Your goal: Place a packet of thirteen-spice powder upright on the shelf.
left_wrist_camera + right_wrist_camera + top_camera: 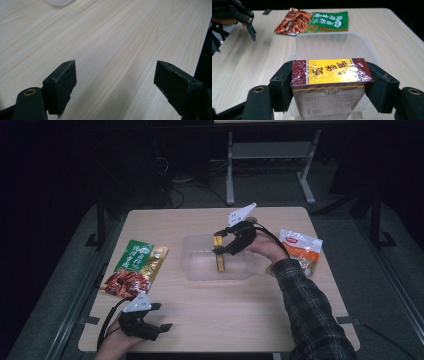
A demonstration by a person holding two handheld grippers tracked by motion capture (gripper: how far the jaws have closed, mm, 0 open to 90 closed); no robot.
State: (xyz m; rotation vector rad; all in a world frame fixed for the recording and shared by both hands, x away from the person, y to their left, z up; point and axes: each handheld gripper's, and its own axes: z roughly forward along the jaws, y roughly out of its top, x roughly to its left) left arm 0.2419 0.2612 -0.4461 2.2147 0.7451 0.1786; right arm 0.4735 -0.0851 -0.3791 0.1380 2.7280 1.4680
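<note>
R hand-held gripper (332,82) clamps yellow box (331,71) over clear tub (332,42); L hand-held gripper (115,82) wide open, empty.

My high view sits above the near edge of the pale wooden bench (210,320), facing forward and down, far enough to take in its whole top. My left gripper view rides low, close over bare wood, looking along its two black fingers (61,85). My right gripper view looks across a clear plastic tub (332,46) towards a green and red snack pouch (312,21); the high view shares that tub (200,265) and pouch (134,268).
</note>
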